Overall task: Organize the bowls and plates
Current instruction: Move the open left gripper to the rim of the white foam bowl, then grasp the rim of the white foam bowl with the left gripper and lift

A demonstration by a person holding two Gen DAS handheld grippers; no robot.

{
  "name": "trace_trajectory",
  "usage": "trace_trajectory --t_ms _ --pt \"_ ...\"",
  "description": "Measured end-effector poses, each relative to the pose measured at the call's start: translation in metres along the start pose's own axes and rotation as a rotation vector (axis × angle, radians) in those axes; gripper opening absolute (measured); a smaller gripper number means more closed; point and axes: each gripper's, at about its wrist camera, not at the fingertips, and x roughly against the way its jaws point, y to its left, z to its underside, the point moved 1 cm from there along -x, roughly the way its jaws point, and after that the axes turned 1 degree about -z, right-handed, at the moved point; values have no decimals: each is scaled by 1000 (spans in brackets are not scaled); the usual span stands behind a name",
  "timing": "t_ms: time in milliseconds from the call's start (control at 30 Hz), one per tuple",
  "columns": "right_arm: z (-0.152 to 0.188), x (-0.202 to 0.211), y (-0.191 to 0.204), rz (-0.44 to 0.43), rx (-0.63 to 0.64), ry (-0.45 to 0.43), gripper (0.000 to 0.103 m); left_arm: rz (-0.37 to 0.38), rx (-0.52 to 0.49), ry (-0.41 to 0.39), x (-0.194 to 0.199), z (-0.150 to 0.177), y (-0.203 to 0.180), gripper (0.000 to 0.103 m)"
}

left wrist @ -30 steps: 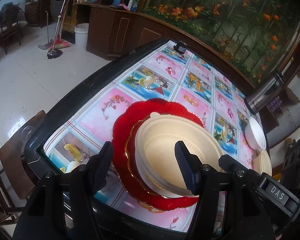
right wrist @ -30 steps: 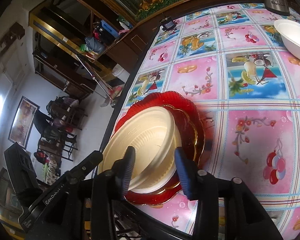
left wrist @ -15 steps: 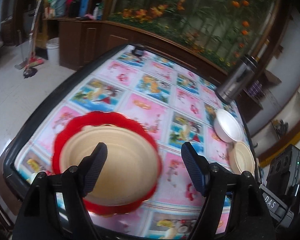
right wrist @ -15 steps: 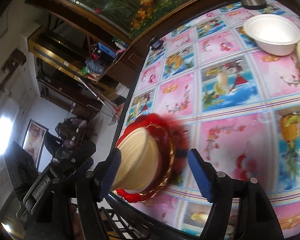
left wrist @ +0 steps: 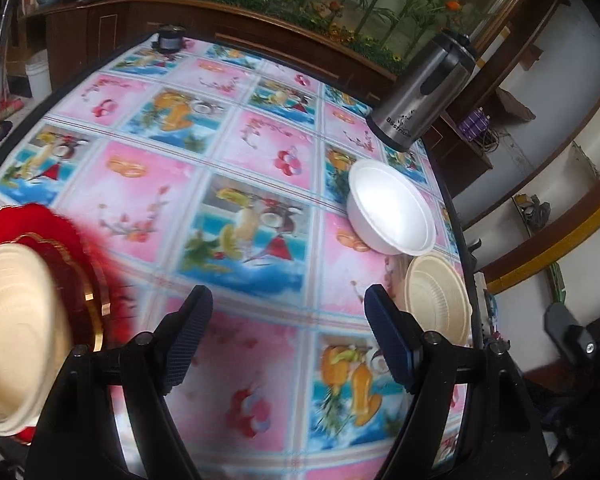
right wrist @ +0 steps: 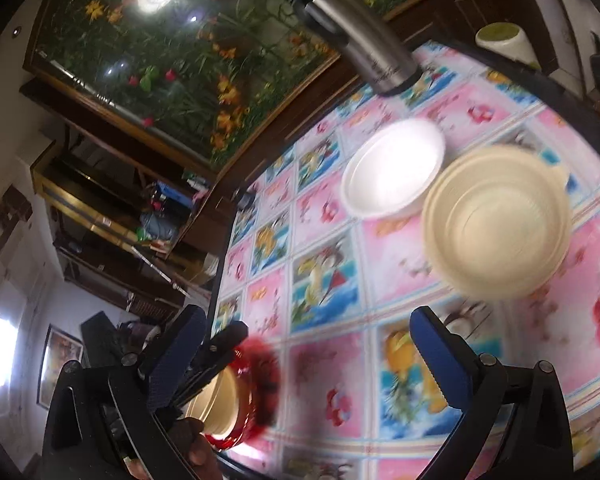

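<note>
Blue-padded jaws of both grippers empty: left gripper [left wrist: 286, 336] wide apart, right gripper [right wrist: 308, 356] opening. Both swung off red plate stack [left wrist: 66, 248] holding cream bowl [left wrist: 18, 336], so that stack done. Next targets ahead on desk [left wrist: 228, 168]: white bowl [right wrist: 392, 166], 2nd cream bowl [right wrist: 496, 220] just beside, neither between jaws.
</note>
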Motion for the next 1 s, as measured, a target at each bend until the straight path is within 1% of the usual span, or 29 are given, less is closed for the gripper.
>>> trace_trajectory --t_ms 67,133,267,367,433,533,567,600,633,700,767,867,1000 --pt "-19 4 -11 29 -6 -19 103 18 -1 22 -17 -3 -14 78" --pt "-31 3 -20 40 -20 -19 103 14 -8 28 -30 -8 -26 78" --pt "-62 -6 -39 78 -27 -26 102 11 -18 23 -51 -18 -45 78" --pt "-82 -17 -49 109 -31 -18 100 11 -5 11 -65 -28 -54 78" --pt "-92 -25 -55 119 -28 -8 96 6 11 6 -75 -33 -58 78" --pt "-110 -41 -66 154 -32 18 87 -2 19 8 -92 -40 -64 78" --pt "-116 -49 -71 173 -31 34 80 -2 16 13 -98 -42 -67 78" --pt "-120 -55 -73 185 -27 46 76 -2 14 20 -104 -44 -69 78" --pt "-123 -61 -76 195 -25 56 75 -8 14 24 -110 -46 -70 78" --pt "-128 -73 -82 214 -21 77 70 -21 20 31 -120 -49 -72 78" --pt "-132 -83 -86 243 -10 88 70 -29 17 41 -131 -53 -75 78" --pt "-138 -97 -91 275 0 101 66 -38 12 48 -143 -55 -79 78" --pt "-143 -110 -98 313 7 118 58 -48 20 64 -157 -56 -81 78"
